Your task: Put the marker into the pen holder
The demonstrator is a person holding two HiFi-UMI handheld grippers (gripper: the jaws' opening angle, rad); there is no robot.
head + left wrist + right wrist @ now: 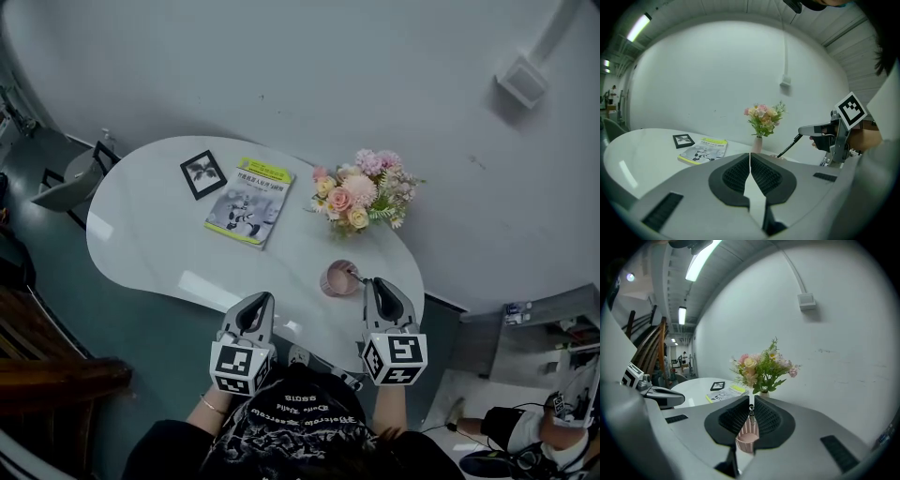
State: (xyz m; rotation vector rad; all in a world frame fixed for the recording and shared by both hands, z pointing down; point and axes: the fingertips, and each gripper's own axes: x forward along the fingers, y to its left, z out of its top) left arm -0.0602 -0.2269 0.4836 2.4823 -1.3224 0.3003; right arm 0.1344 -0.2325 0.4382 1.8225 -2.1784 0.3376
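My right gripper [376, 284] is just right of centre in the lower half of the head view. Its jaws are pinched almost together on the slim black marker [790, 146]. In the right gripper view the marker's round end shows between my pads near their tips. The pink ribbed pen holder [747, 437] stands directly below it, seen through the gap.

From above, the holder stands near the front edge of the white kidney-shaped table [150, 244], just left of my right jaw tips. The marker slants from those tips down toward its mouth; I cannot tell whether the tip is inside.

My left gripper [259, 302] hovers at lower centre-left by the table's front edge. Its jaws are closed together with nothing in them, and it is well apart from the holder.

Farther up the table lie a yellow-green magazine [248, 202] and a small black picture frame [202, 173]. A bouquet of pink and cream flowers [361, 192] stands just above the holder.
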